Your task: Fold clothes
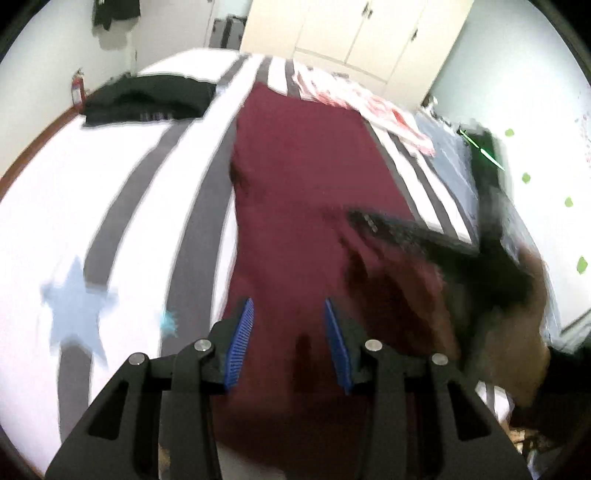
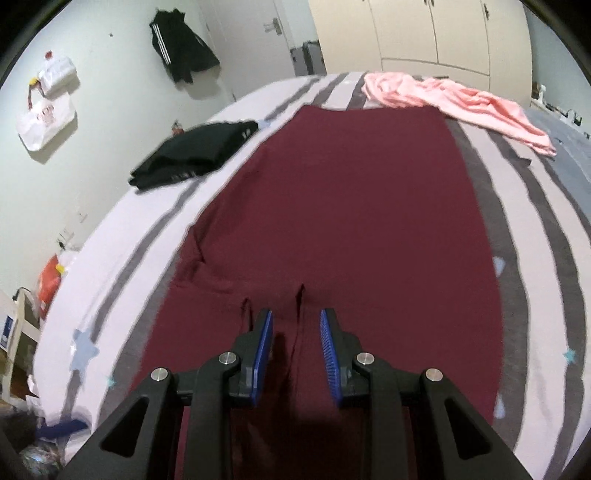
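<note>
A maroon garment [image 1: 306, 173] lies spread lengthwise on the striped bed; it also shows in the right wrist view [image 2: 351, 199]. My left gripper [image 1: 290, 314] is open, hovering over the garment's near end with nothing between its blue pads. My right gripper [image 2: 296, 325] is open over the near end too, above a small fold in the cloth. In the left wrist view the right gripper [image 1: 413, 229] appears blurred at the right, held by a hand, over the garment's right edge.
A folded black garment [image 2: 195, 151] lies on the bed's left side [image 1: 147, 99]. A pink garment [image 2: 458, 99] lies crumpled at the far end. The bed sheet [image 1: 92, 206] is white with grey stripes. Wardrobe doors [image 2: 424, 33] stand behind.
</note>
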